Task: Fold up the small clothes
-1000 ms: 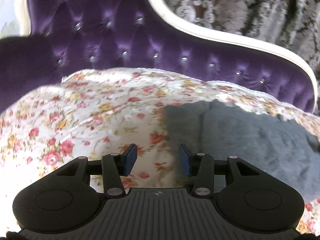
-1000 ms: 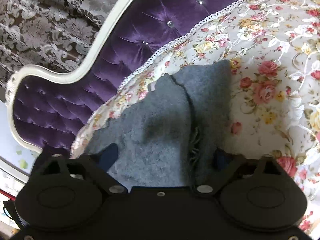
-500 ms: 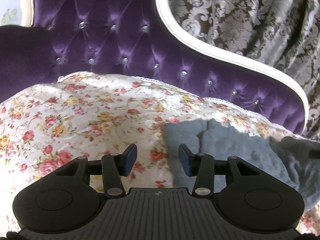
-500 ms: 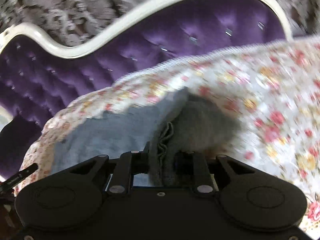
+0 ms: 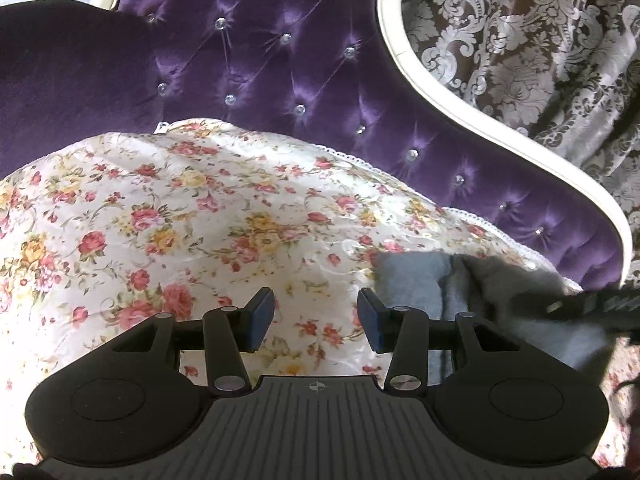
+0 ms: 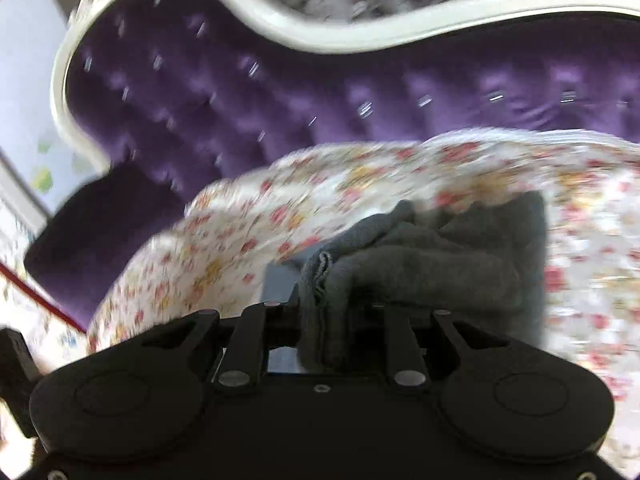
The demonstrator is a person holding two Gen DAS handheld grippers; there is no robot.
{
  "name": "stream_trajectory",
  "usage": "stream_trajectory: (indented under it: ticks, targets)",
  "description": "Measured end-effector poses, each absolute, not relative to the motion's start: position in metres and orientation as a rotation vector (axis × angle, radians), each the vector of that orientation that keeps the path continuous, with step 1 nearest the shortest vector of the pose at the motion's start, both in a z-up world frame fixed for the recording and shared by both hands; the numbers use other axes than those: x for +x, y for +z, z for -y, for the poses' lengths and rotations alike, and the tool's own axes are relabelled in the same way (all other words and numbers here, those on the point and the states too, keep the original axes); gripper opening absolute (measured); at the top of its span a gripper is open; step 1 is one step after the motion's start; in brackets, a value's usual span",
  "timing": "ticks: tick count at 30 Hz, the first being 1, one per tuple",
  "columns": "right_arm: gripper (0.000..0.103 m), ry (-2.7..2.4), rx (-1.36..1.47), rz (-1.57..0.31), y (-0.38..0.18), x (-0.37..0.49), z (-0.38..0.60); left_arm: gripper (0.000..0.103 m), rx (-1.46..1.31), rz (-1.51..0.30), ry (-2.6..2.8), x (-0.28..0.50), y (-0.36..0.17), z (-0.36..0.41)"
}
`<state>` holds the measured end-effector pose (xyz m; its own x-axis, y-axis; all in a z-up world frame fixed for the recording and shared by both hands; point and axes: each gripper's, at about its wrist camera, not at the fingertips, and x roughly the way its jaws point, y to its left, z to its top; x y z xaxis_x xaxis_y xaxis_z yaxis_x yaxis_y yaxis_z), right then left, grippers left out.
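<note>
My left hand-held gripper [image 5: 316, 320] hangs released over the floral bedspread [image 5: 168, 216], nothing between its pads. To its right, my right hand-held gripper [image 6: 340, 320] has just clenched on the grey cloth's [image 6: 440, 264] edge and lifted it leftward, starting a fold. A purple tufted headboard [image 5: 280, 60] stands far; patterned curtains [image 5: 520, 40] hang behind.

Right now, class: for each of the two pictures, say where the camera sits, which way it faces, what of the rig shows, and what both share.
Left wrist: sits on the left gripper, facing down over the floral cover toward the purple headboard; its open jaws hold nothing.
Right wrist: sits on the right gripper, facing the same headboard, blurred; its jaws pinch the grey cloth.
Shared: cover, headboard, grey cloth; the right gripper shows at the left view's right edge.
</note>
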<state>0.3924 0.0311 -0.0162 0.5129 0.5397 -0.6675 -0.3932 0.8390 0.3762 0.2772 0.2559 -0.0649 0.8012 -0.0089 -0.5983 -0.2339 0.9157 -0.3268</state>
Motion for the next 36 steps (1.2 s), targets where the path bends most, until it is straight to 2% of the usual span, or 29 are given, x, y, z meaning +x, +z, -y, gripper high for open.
stream_trajectory:
  ticks: [3,5,7,10,14,20,28,36]
  targets:
    - [0.029,0.562,0.087,-0.902,-0.032,0.391,-0.065,0.044,-0.404,-0.629,0.124,0.277,-0.064,-0.257]
    - [0.033,0.561,0.015,-0.914,-0.042,0.388,-0.081,0.044,-0.407,-0.625,0.127,0.276,-0.064,-0.257]
    - [0.044,0.578,0.0,-0.925,-0.045,0.386,-0.089,0.045,-0.41,-0.624,0.131,0.275,-0.064,-0.258]
    - [0.051,0.638,0.035,-0.902,-0.037,0.38,-0.091,0.045,-0.419,-0.625,0.147,0.274,-0.064,-0.262]
    - [0.051,0.777,0.152,-0.831,-0.012,0.372,-0.08,0.044,-0.429,-0.622,0.154,0.272,-0.064,-0.265]
    - [0.051,0.725,0.177,-0.722,0.014,0.37,-0.045,0.044,-0.423,-0.608,0.141,0.27,-0.061,-0.26]
    - [0.052,0.526,0.21,-0.772,-0.019,0.389,-0.002,0.044,-0.402,-0.585,0.063,0.269,-0.056,-0.245]
    - [0.052,0.61,0.113,-0.762,-0.043,0.376,-0.029,0.045,-0.4,-0.591,0.023,0.274,-0.058,-0.238]
